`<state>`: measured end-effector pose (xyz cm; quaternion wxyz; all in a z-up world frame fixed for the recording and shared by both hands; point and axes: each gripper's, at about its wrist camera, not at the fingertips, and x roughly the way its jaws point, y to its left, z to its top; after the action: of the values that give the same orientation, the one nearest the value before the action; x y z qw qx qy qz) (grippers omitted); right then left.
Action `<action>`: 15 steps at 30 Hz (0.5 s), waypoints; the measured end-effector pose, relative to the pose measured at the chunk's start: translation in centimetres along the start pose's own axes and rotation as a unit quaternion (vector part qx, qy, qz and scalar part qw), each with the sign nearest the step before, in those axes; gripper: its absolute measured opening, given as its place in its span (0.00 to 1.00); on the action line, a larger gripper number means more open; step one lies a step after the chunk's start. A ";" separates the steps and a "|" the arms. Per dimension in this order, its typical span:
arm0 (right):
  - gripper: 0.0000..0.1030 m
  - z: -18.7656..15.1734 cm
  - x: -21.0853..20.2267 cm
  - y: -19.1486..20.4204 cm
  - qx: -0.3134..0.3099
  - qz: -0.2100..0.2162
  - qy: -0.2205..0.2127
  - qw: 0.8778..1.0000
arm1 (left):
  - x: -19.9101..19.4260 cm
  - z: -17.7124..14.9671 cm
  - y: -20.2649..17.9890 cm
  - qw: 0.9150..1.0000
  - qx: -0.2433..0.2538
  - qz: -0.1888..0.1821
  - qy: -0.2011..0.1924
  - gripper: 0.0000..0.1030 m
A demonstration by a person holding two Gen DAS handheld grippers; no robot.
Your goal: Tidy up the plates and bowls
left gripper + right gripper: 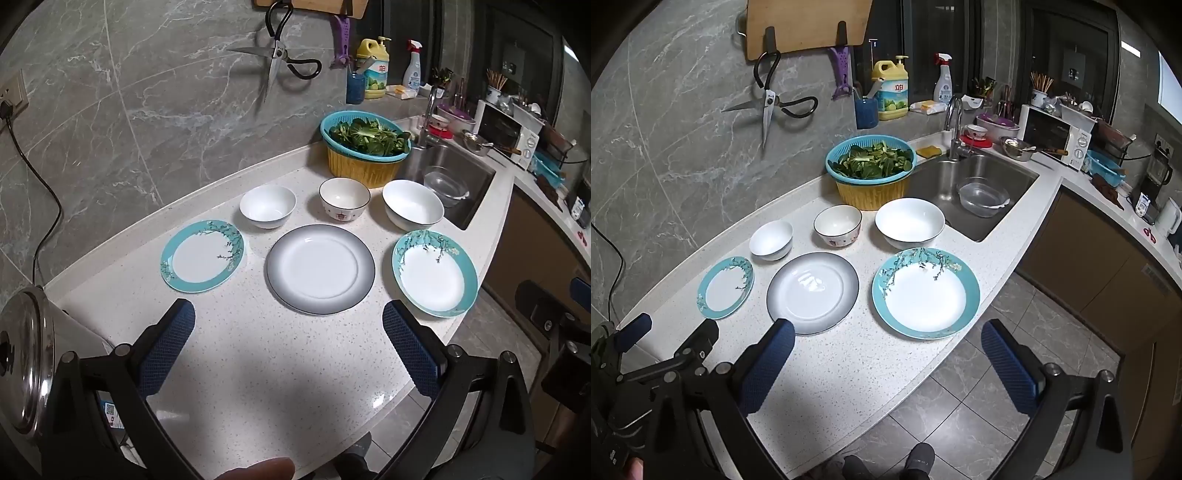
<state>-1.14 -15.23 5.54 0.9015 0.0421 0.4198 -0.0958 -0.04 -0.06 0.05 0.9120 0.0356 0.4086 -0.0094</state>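
Both hand-held grippers, left [288,323] and right [888,341], gaped wide, empty, above the worktop [258,369]; three plates [320,268] at twelve o'clock, three bowls [344,205] beyond.

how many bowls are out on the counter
3, in a row behind the plates: a plain white bowl at the left, a patterned bowl in the middle, a larger white bowl at the right beside the sink. Nothing appears to hide more.

Even, cool indoor light from above leaves a soft shadow on the near desk [280,369] and faint glare on the grey-rimmed plate [812,291], fisheye bending and darkening the corners
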 end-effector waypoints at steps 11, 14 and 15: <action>1.00 0.1 0.0 0.1 -0.002 -0.002 0.000 1.000 | 0.7 -0.4 0.1 1.000 -0.010 -0.004 0.004 1.00; 1.00 0.1 0.0 0.2 -0.002 -0.002 0.000 1.000 | 0.6 -0.1 0.2 1.000 -0.013 -0.005 0.005 1.00; 1.00 0.1 0.0 0.2 -0.002 -0.002 0.001 1.000 | 0.6 0.0 0.4 1.000 -0.016 -0.006 0.007 1.00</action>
<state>-0.99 -15.03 5.60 0.9011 0.0394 0.4207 -0.0970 0.36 0.33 -0.42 0.9095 0.0189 0.4151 -0.0082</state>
